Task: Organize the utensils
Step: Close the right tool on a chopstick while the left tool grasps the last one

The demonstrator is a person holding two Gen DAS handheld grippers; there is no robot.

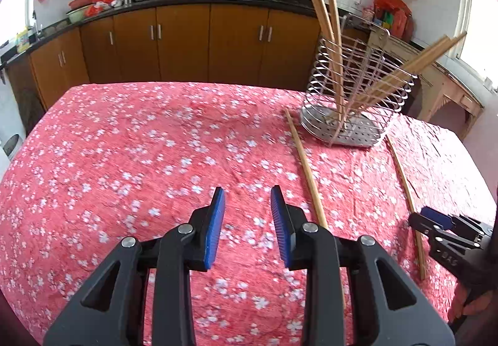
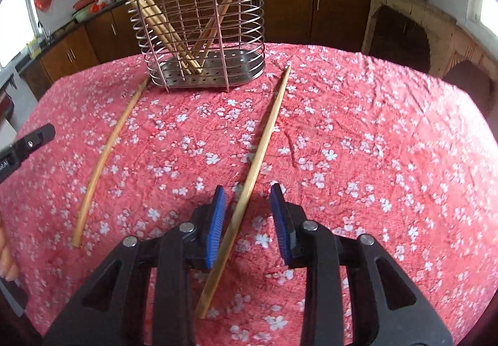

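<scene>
A wire utensil basket (image 1: 358,91) (image 2: 199,38) stands on the table and holds several wooden chopsticks. Two loose chopsticks lie on the red floral cloth. One chopstick (image 2: 249,181) (image 1: 404,190) runs between my right gripper's (image 2: 247,193) open blue pads, lying on the cloth. The other chopstick (image 2: 105,156) (image 1: 306,168) lies just right of my left gripper (image 1: 247,195), which is open and empty above the cloth. The right gripper also shows at the right edge of the left wrist view (image 1: 435,221).
The table (image 1: 124,143) carries a red flowered cloth. Brown kitchen cabinets (image 1: 186,41) and a dark counter with woks stand behind it. A carved wooden stand (image 2: 420,35) is at the far right.
</scene>
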